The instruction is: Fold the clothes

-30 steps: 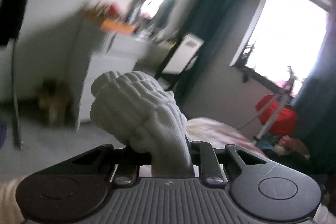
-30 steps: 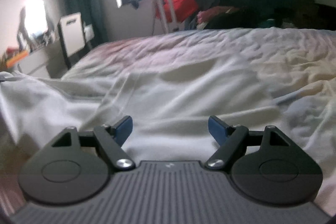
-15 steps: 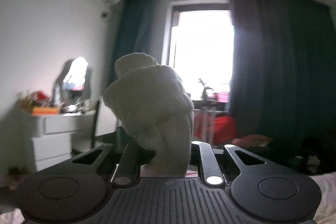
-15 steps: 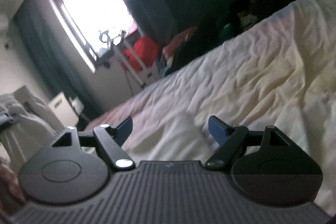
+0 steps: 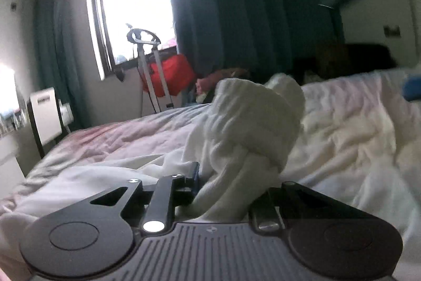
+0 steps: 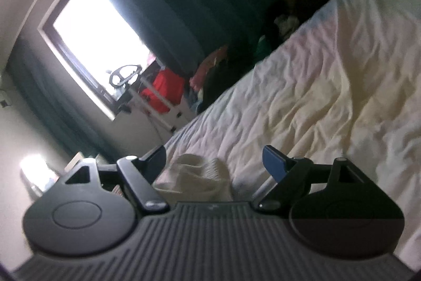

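My left gripper (image 5: 231,191) has its jaws easing open, yet white ribbed knit is still pinched between them at the lower middle of the left view. This is a rolled sock bundle (image 5: 252,128): soft, chunky, cable-like ribs, folded over itself into a rounded knob. Its long axis runs up and slightly right from the jaws, the rounded end toward the frame's centre. Only the left blue pad (image 5: 195,177) shows; the right one is hidden behind the knit.

My right gripper (image 6: 214,162) stands with its fingers wide apart, blue pads bare, nothing clamped. Between them, low in the right view, lies a pale ribbed bundle (image 6: 194,178); I cannot tell whether it touches the left finger.

Beyond both, the bed (image 5: 355,138) spreads across the frames, its sheet pale, creased and matte. A bright window (image 5: 134,4) sits at upper left, dark teal curtains (image 5: 250,4) beside it, and a red bag (image 5: 171,75) on a white stand below.
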The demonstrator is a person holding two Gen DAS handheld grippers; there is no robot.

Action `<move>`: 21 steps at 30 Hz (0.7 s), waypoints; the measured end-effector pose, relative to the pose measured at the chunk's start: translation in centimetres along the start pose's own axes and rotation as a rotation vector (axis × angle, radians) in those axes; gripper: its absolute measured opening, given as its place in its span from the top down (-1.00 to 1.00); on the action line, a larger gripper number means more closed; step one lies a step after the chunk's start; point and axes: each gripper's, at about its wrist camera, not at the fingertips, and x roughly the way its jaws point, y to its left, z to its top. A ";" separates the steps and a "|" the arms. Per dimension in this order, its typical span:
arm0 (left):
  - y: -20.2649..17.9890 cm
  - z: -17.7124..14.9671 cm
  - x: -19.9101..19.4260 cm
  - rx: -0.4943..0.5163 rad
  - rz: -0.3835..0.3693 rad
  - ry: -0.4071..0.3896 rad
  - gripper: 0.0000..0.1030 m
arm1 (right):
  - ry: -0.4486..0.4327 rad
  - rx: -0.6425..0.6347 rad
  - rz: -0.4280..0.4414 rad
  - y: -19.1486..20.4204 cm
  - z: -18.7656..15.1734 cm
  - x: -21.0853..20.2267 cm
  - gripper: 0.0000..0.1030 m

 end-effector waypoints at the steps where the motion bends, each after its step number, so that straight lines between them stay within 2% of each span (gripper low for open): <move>1: 0.6 -0.3 -0.1 -0.008 -0.006 0.020 0.49 | 0.024 0.015 0.018 -0.2 -0.2 0.2 -0.61; 2: 1.6 -0.3 -0.2 -0.030 -0.020 0.053 0.27 | 0.041 0.033 0.034 -0.4 -0.4 0.4 -0.61; 3: 2.5 -0.2 -0.1 -0.044 -0.037 0.093 -0.18 | 0.050 0.050 0.049 -0.4 -0.6 0.5 -0.61; 5: 4.1 -0.2 0.1 -0.075 -0.080 0.156 -0.66 | 0.064 0.070 0.077 -0.3 -0.8 0.7 -0.61; 9: 8.8 -1.7 -0.7 -0.054 -0.168 0.212 -0.66 | 0.088 0.066 0.082 0.3 -1.1 0.8 -0.61; 13: 13.0 -2.2 -2.3 0.013 -0.218 0.212 -0.67 | 0.128 0.066 0.075 0.7 -2.0 1.1 -0.61; 16: 15.9 -3.0 -4.8 0.080 -0.175 0.169 -0.79 | 0.161 0.058 0.046 1.0 -3.2 1.7 -0.61; 21: 20.2 -4.0 -7.2 0.085 -0.081 0.122 -0.81 | 0.221 0.094 0.007 1.0 -5.6 3.5 -0.61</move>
